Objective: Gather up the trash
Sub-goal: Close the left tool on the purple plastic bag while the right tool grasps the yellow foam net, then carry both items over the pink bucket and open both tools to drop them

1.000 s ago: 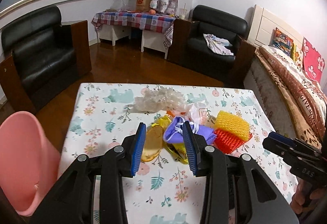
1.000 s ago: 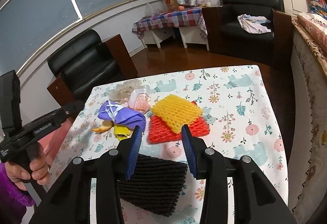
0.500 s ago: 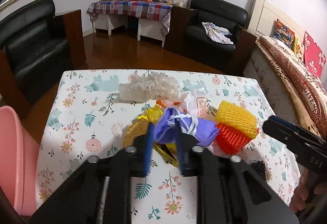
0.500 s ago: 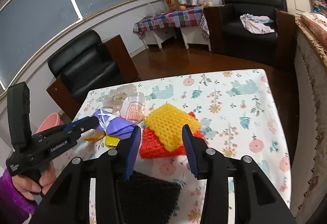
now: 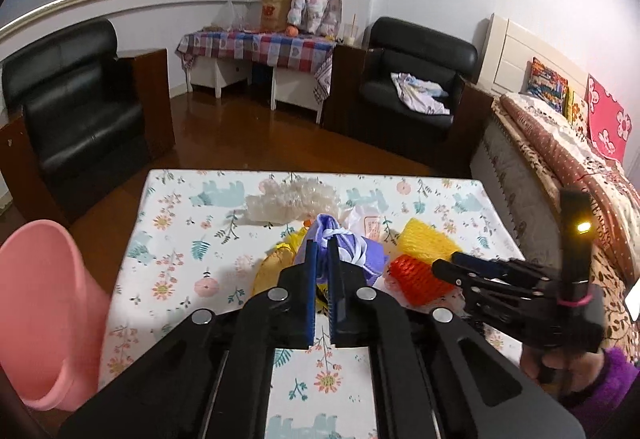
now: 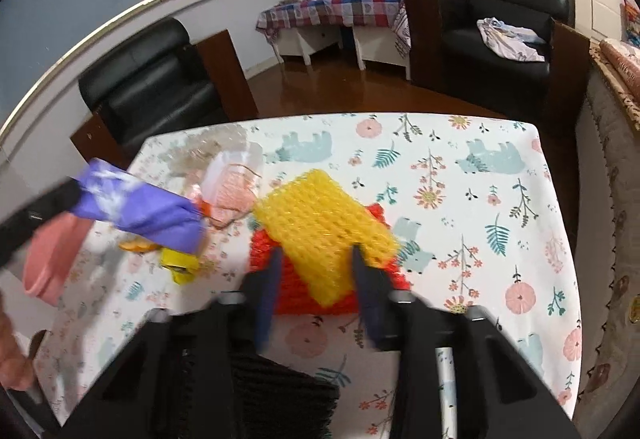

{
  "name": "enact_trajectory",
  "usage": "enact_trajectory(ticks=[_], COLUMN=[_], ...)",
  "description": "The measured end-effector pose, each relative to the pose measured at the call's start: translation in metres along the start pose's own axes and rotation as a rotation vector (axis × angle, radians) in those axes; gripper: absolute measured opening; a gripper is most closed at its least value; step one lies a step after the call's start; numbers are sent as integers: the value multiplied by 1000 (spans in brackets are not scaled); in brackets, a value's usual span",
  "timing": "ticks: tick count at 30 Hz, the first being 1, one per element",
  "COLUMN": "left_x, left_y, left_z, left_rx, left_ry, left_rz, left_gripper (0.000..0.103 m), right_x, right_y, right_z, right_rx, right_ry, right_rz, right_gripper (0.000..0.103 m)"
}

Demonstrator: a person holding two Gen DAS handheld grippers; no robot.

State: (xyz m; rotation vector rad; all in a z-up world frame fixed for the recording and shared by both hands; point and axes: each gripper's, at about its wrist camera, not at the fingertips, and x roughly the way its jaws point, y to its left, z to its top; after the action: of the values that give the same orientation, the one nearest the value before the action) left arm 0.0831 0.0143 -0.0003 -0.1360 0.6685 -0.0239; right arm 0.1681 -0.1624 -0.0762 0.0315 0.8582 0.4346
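the table [image 5: 168,223], under its animal-and-flower cloth, fills the middle of both views, with a pink bin [image 5: 44,315] standing off its left edge, close by the left hand's side. next in size is the trash heaped mid-table: a clear crumpled plastic wad [image 5: 290,201] at the far side, a yellow foam net [image 6: 324,227] lying partly on a red foam net [image 6: 296,279], a black foam net [image 6: 276,395] nearest the person, then a purple bag [image 5: 352,251] over some yellow scraps [image 5: 276,271].

the left gripper [image 5: 322,253] has just clenched on the near edge of the purple bag, which bunches up beyond its blue pads; the bin lies to its left, so i judge this hand is the nearer one for the drop. the right gripper [image 6: 314,263] has just been closing too, its jaws straddling the near corner of the yellow net. the view is blurred, so i cannot tell whether the pads press on it yet. that net's long axis runs away from the jaws toward the upper left, and the grip comes across its narrow end.
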Motion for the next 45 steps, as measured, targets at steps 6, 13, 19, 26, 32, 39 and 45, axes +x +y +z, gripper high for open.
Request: enact_trajectory(ticks=[6,13,19,26,32,39,45], left_x=[-23,-50,-73,-97,-125,-157,-166], left_y=[4,11,19,40,77,140,182], left_z=[0,0,-2,-9,-17,-33,-51], left_rx=[-21,-36,-49,-51,-91,-171,-225], left_ry=[-34,-81,-121,-165,-213,-242,-222], left_rz=[-1,0,1,84,187,348,441], left_gripper=[4,4,4,4,4,4,4], right_x=[-25,-72,-103,-115,-102,-78,-49], right_y=[-1,3,14,55,116,208,281], right_z=[0,1,4,11,22,33,36], right_rx=[32,79,122,110,63,-47,-111], right_ry=[-57,-122,-148,-134,-77,5,82], right_rz=[35,103,175,288,424,555,625], right_gripper=[8,8,8,8,8,9,9])
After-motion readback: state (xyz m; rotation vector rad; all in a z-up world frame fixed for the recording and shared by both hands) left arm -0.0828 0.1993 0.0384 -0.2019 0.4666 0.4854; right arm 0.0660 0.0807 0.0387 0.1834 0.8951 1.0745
